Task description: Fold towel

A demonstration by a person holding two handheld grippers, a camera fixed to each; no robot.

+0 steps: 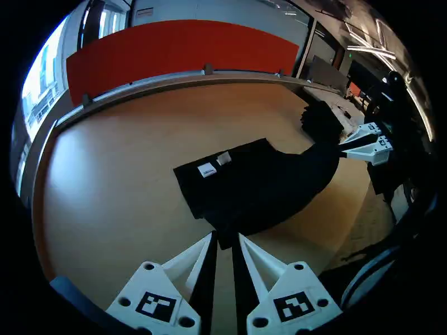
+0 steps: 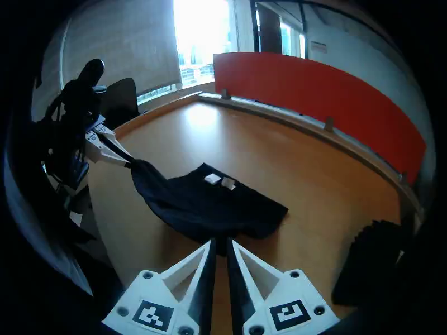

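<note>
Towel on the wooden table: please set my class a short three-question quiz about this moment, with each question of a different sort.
1. True or false: the black towel lies on the table with no tongs touching it.
2. Multiple choice: the partition behind the table is A) blue, B) red, C) green.
3. Fill in: the left tongs and the right tongs each pinch a ___ of the towel.

Key: 1 false; 2 B; 3 corner.
</note>
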